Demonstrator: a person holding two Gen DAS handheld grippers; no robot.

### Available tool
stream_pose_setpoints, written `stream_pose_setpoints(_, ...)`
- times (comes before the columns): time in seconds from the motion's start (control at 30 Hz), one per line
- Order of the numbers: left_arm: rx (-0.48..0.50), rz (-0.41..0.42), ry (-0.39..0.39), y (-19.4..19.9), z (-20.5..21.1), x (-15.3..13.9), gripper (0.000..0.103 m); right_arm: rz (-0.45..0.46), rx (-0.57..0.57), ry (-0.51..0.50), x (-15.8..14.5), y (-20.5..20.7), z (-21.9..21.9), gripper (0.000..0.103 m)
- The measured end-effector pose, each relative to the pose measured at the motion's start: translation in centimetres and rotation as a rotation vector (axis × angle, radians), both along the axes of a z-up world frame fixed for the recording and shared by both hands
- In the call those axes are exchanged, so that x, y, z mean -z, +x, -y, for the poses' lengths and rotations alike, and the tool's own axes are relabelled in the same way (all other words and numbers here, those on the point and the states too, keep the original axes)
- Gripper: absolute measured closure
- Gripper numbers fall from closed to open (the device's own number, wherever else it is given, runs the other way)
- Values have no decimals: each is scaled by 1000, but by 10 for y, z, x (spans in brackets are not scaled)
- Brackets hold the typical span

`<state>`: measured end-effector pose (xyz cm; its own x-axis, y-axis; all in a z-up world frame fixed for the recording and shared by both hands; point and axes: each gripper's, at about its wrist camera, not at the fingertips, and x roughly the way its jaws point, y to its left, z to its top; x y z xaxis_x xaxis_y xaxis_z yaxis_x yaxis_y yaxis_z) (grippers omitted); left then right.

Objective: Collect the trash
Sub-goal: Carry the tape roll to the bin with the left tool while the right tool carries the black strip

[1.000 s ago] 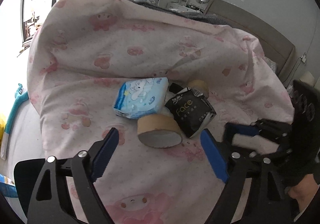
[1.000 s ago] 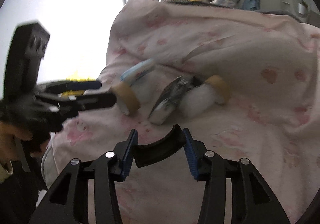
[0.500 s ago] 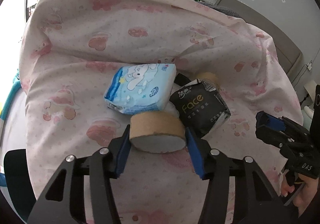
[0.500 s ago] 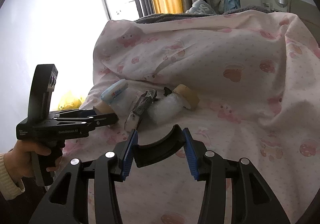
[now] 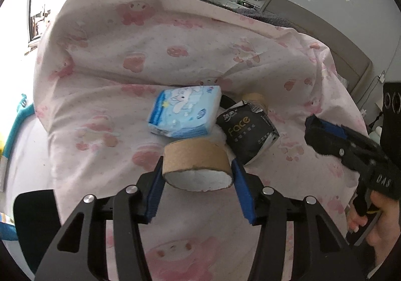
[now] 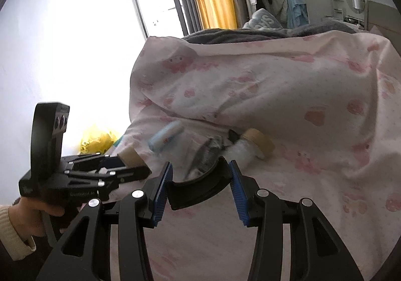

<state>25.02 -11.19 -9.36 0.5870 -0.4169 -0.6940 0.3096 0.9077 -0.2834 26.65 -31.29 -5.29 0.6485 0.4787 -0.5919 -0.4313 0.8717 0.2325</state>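
Blue tissue pack (image 5: 184, 112) and black pack (image 5: 246, 134) crowding behind cardboard roll (image 5: 196, 167).

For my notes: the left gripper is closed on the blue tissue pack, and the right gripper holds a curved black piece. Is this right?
Not quite. The left gripper is closed on the cardboard roll, as the left wrist view shows; the blue tissue pack lies behind it. The right gripper does hold the curved black piece.

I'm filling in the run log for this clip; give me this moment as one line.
phase: grasp | left gripper: jaws just closed on cardboard roll | right gripper: holds curved black piece | surface: pink quilt
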Motion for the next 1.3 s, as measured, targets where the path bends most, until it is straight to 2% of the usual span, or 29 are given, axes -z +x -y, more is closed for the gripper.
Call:
stream_pose_setpoints(0.3,-42,57,62,-14,-40,-11,48,-7,-25,26,-7,9,-47,56)
stream_pose_setpoints(0.53,-102,56,103,-19,-83,-12,48,-15,-71,37,-8,14,-97,56)
stream_pose_setpoints(0.97,-248,-81,169,-25,-175,18,48,-38,-172,39,-7,17,-190,56)
stream_pose_setpoints(1.3,-303,-184,192,-36,-230,48,48,-71,-239,43,1,16,-255,56)
